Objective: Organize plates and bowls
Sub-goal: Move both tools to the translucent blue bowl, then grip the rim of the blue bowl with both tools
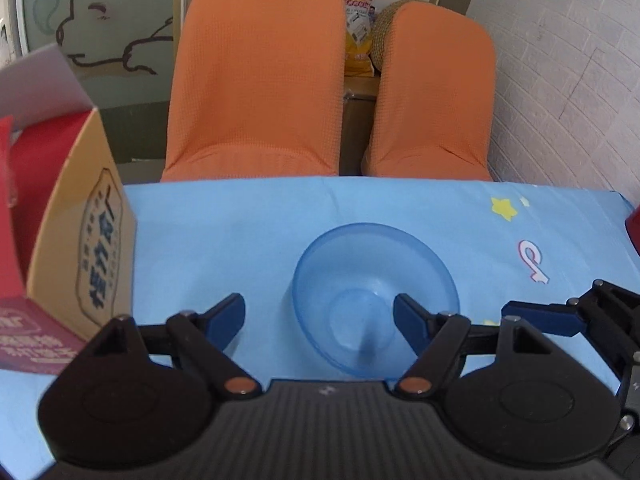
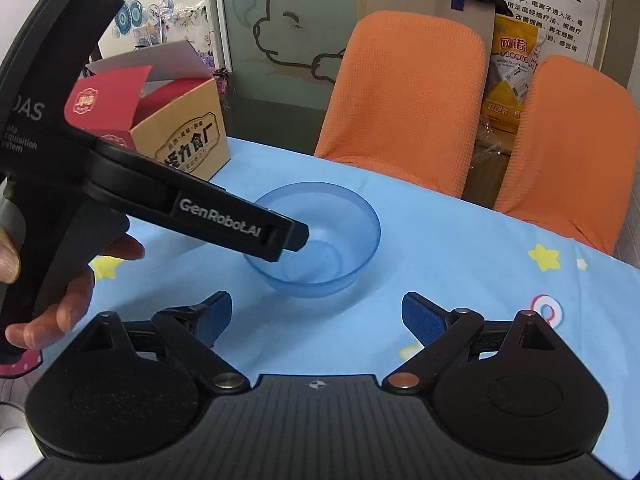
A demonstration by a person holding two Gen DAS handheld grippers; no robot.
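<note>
The left tongs (image 1: 319,314) are spread wide over a translucent blue bowl (image 1: 374,276): their right-hand pad (image 1: 408,320) sits inside the bowl's rim, while the left-hand pad (image 1: 228,314) hangs outside it over the bare cloth, so the near-left wall of the bowl lies between them. Whether either pad touches the plastic cannot be told. The right tongs (image 2: 318,314) are spread too, gripping nothing, and hover on the near side of the same bowl (image 2: 320,240), apart from it. In the right wrist view the black body of the left tool reaches in from the left, its tip over the bowl's left rim, with the person's left hand (image 2: 68,300) wrapped around its handle.

The bowl stands upright near the middle of the tabletop (image 1: 240,216), which is covered by a light blue cloth printed with yellow stars. At the far-left of the tabletop stands an open cardboard box (image 2: 176,128) with red flaps, well apart from the bowl. Beyond the far edge are two orange-covered chairs (image 1: 256,80), and a yellow bag (image 1: 358,32) shows between their backs.
</note>
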